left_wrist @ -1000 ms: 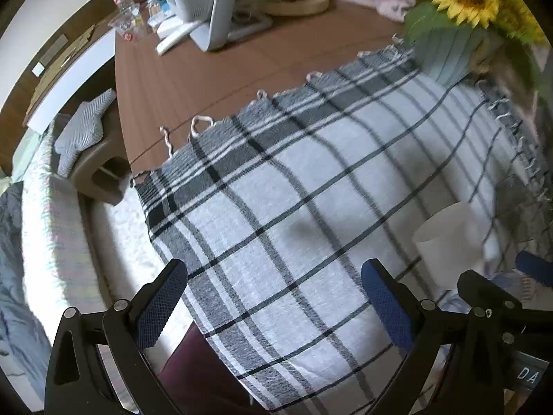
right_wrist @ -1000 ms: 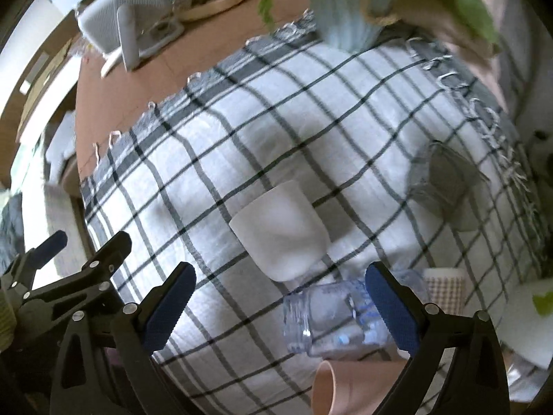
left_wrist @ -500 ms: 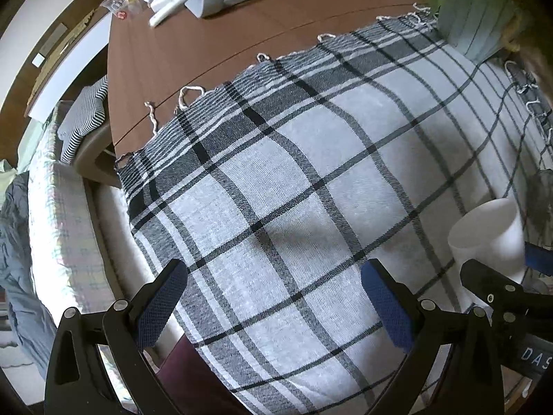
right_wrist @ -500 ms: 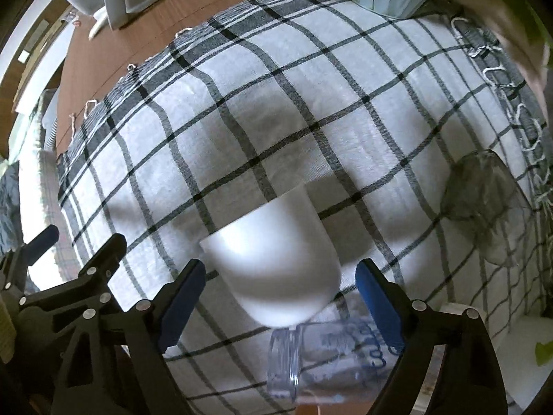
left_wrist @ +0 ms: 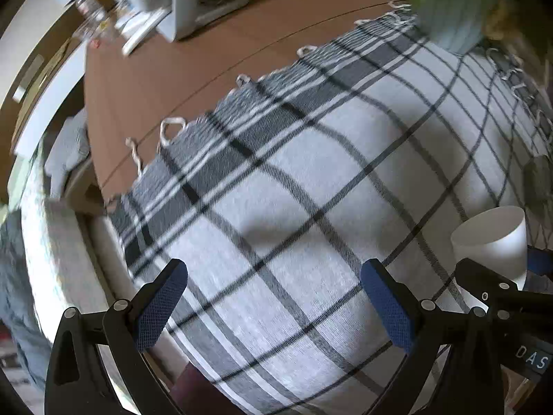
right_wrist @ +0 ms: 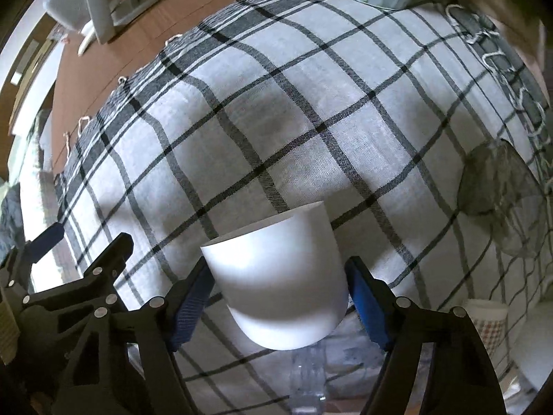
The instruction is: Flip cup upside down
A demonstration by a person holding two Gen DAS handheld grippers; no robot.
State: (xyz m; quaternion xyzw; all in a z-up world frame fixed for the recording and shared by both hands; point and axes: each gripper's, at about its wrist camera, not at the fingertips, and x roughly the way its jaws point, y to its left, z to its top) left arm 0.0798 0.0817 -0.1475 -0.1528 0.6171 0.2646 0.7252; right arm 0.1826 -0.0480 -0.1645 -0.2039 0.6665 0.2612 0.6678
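Observation:
A plain white cup (right_wrist: 280, 276) stands mouth up between the blue pads of my right gripper (right_wrist: 278, 297). The pads touch both of its sides, so the gripper is shut on it. I cannot tell whether the cup's base rests on the checked cloth (right_wrist: 311, 110) or hangs just above it. The same cup (left_wrist: 494, 242) shows at the right edge of the left wrist view, with the right gripper's black frame around it. My left gripper (left_wrist: 273, 297) is open and empty over the cloth, to the left of the cup.
A clear glass (right_wrist: 307, 377) lies on its side just behind the white cup. A smoky glass (right_wrist: 497, 186) lies to the right, and a patterned paper cup (right_wrist: 487, 325) stands near it. A pale blue sunflower vase (left_wrist: 456, 17) stands at the cloth's far right. Brown tabletop (left_wrist: 166, 79) lies beyond.
My right gripper has moved forward around the white cup and closed its pads onto it. The left gripper has stayed open and shifted only slightly.

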